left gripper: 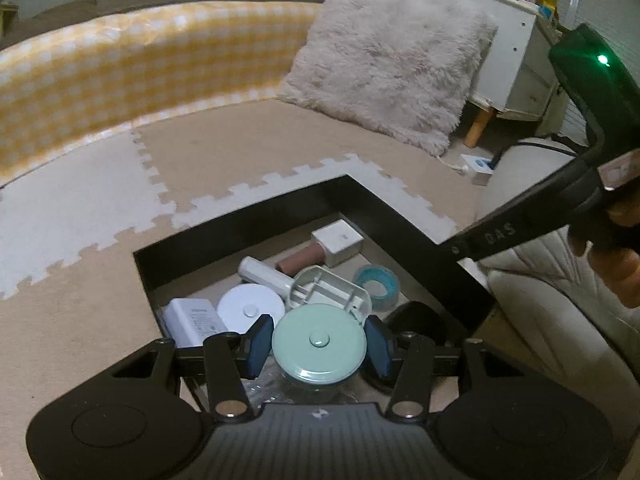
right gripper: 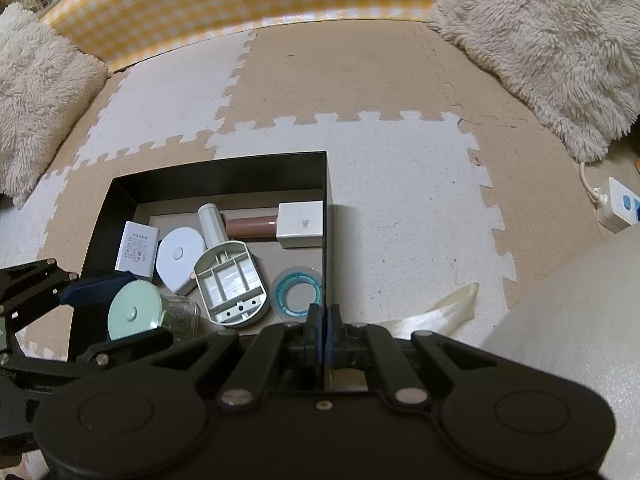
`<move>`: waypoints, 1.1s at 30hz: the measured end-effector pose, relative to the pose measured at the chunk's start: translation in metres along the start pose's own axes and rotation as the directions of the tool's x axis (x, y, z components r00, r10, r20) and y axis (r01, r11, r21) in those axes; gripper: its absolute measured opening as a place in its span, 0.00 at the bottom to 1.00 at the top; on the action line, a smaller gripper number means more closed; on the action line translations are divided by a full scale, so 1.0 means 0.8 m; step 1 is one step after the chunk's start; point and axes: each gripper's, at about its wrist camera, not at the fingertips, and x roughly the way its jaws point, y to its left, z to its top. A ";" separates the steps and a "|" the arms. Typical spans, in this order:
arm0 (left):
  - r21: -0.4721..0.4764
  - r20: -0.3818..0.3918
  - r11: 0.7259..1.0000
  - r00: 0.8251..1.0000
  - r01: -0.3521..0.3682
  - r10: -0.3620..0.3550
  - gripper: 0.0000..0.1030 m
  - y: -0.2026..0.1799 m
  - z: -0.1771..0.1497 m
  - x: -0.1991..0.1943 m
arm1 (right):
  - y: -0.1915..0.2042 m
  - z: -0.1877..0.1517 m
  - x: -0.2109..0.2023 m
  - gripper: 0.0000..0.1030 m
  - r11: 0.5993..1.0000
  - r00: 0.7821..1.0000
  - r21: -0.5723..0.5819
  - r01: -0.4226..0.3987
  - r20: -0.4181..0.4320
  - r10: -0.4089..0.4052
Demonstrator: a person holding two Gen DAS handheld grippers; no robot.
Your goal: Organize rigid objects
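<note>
Left claw [left gripper: 319, 346] is clamped on a jar [left gripper: 319, 344] by its mint-green lid, blue pads on either side of the rim, carrying it low over the near end of the black box [right gripper: 224, 172] on the floor mat [right gripper: 400, 184]. From the right wrist view the jar hangs tilted, lid facing sideways, clear glass body pointing in toward the box.

Right claw [right gripper: 323, 334] is clenched tight on the box's right wall, pinning it in place.

Inside the box already: a white adapter [right gripper: 136, 250], a white disc [right gripper: 180, 254], a grey tray [right gripper: 232, 284] lying open side up, a tape roll [right gripper: 298, 290], a white tube [right gripper: 211, 222], a brown cylinder [right gripper: 252, 227] and a white cube [right gripper: 301, 224].

Now the risks. That grip is only on the lid; if the lid is loose, I'd expect the glass body to drop away onto the things below. The landing spot is tight too: the free floor looks to be the near left corner, hemmed in by the adapter, disc and tray, so a careless release could leave the jar perched on the tray's edge or rolling against the disc. And if the right claw slips off that thin wall, the box could skid on the mat as the jar goes in.
</note>
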 end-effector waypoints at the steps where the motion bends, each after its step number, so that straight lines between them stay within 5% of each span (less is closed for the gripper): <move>1: 0.001 -0.009 1.000 1.000 -0.003 0.003 0.53 0.000 0.002 0.000 | 0.000 0.000 0.000 0.03 1.000 1.000 0.000 0.001 0.000 -0.001; 3: -0.001 -0.019 1.000 1.000 -0.006 0.006 0.70 0.000 0.003 0.000 | 0.001 0.000 0.000 0.03 1.000 1.000 -0.001 0.001 0.000 -0.001; 11: -0.004 -0.051 1.000 0.999 0.016 -0.016 0.98 -0.007 0.004 0.003 | 0.001 0.000 0.000 0.03 1.000 1.000 -0.001 0.001 0.000 -0.001; 23: -0.019 -0.043 0.999 0.999 -0.028 0.027 1.00 -0.009 0.007 -0.010 | 0.002 -0.003 0.004 0.04 1.000 1.000 -0.009 0.014 -0.023 -0.014; 33: -0.097 0.018 0.993 0.997 -0.074 0.076 1.00 0.000 0.013 -0.060 | 0.011 -0.008 -0.030 0.32 0.999 0.999 -0.012 0.032 0.045 -0.031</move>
